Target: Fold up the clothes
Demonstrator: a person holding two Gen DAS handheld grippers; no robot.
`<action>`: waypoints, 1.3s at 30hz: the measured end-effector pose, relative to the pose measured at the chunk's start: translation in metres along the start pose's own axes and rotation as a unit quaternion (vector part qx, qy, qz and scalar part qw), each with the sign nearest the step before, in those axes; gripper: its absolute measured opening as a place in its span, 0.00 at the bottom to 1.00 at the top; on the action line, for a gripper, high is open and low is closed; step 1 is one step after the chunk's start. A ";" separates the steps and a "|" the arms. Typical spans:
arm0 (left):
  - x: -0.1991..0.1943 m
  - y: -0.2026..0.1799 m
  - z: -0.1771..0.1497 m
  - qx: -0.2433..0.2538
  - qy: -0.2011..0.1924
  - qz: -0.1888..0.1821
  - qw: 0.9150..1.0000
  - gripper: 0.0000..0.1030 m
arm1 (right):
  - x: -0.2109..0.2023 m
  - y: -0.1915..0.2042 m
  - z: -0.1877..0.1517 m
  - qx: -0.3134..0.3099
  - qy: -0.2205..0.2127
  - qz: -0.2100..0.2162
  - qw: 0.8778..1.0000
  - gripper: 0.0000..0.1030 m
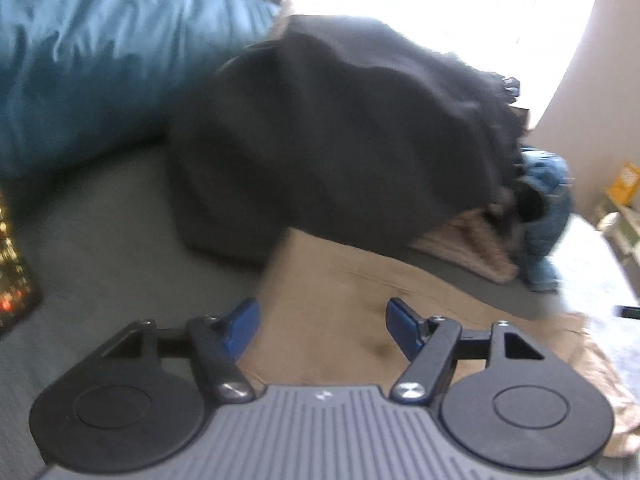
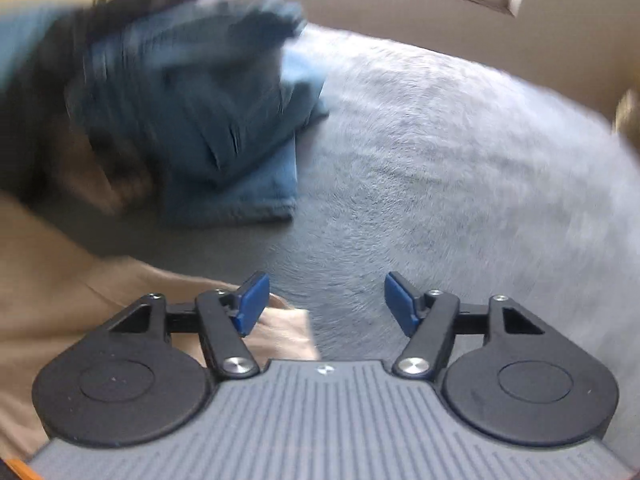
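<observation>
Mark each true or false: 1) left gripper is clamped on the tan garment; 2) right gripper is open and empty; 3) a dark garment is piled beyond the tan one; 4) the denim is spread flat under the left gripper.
1) False. The left gripper is open over the tan garment, nothing pinched.
2) True. The right gripper is open, nothing between its fingers.
3) True. The dark garment is heaped beyond the tan one.
4) False. The denim lies bunched further off, on the grey blanket's edge.

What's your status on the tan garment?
Both grippers, left and right, open, empty. Tan garment flat below. Black pile behind; nothing blocking.
</observation>
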State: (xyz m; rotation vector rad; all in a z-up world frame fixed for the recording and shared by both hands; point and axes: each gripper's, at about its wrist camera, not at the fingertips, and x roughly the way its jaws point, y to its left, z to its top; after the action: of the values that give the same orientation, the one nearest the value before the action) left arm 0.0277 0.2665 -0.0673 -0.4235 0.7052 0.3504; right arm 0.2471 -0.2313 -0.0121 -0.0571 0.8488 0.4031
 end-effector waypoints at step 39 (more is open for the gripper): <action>-0.035 0.057 0.011 -0.013 -0.086 0.030 0.996 0.53 | -0.031 -0.011 -0.082 0.120 0.032 0.050 0.991 0.65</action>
State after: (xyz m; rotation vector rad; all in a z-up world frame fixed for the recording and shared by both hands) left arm -0.0165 0.3152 -0.0508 -0.3913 0.5473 0.4479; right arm 0.1741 -0.2679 -0.0449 0.1977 0.9603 0.3913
